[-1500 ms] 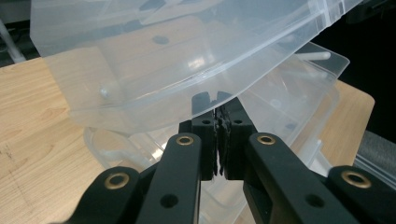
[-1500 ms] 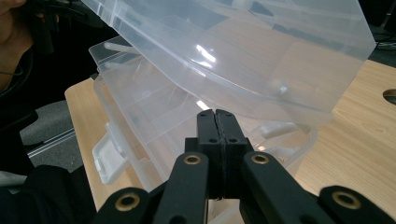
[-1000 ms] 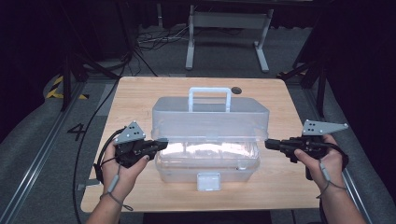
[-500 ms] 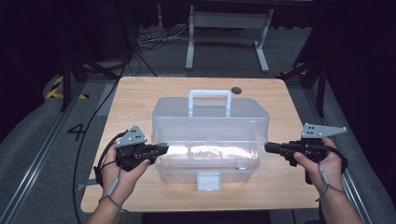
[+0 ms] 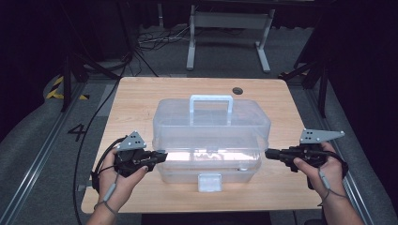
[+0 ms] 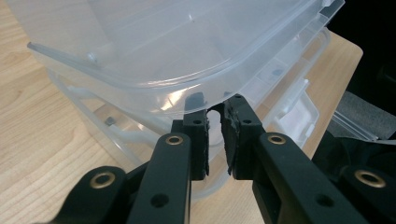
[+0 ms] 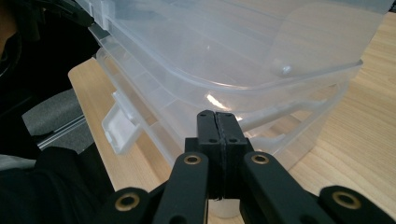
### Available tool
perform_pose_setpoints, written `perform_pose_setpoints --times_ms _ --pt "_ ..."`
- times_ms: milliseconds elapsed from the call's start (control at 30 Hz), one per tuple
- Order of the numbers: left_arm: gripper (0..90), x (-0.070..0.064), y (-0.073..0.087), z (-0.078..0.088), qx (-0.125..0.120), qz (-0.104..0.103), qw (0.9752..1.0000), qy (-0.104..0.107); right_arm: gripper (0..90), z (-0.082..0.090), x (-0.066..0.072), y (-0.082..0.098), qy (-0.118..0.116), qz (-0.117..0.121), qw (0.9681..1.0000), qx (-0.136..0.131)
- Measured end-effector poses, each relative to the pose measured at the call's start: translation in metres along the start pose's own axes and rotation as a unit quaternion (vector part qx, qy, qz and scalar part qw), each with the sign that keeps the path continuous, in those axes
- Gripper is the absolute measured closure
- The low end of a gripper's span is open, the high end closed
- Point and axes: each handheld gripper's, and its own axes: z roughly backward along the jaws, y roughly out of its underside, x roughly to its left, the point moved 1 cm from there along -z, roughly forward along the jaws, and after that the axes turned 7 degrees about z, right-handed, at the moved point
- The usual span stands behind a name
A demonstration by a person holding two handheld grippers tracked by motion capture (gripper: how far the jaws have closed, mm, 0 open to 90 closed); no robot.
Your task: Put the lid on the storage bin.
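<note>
Since the earlier frame, both hands have kept their places; the left hand-held gripper (image 5: 159, 156) has just been opening its jaws, now slightly apart at the lid rim of the clear plastic box (image 5: 211, 136), nothing pinched between them. Right hand-held gripper (image 5: 270, 154): jaws pressed together, empty, just beside the box's right end. Box stands mid-desk (image 5: 141, 101), lid closed, handle upright.

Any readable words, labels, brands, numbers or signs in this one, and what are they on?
"4": a dark numeral on the grey floor mat, left of the table.
The clear plastic box carries no lettering that can be read in any view.
The tools bear no legible markings either.
</note>
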Motion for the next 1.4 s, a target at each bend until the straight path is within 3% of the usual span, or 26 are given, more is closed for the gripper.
perform_pose_setpoints --times_ms 300,667,767,1400 --pt "79.2 -0.001 0.003 0.005 0.0 -0.001 1.0 -0.001 90.0 0.0 0.003 0.003 -0.001 -0.003 1.0 0.004" --pt "77.6 0.004 0.008 0.011 0.005 0.011 0.9999 -0.007 90.0 0.0 0.005 0.005 0.006 0.002 0.9999 0.016" --pt "77.6 0.005 0.009 0.011 0.011 0.01 0.9998 -0.009 90.0 0.0 0.005 0.006 0.012 0.006 0.9997 0.021" --pt "74.9 0.008 0.019 0.008 0.051 0.0 0.9986 -0.013 90.0 -0.008 0.01 0.016 -0.002 0.008 0.9987 0.051"
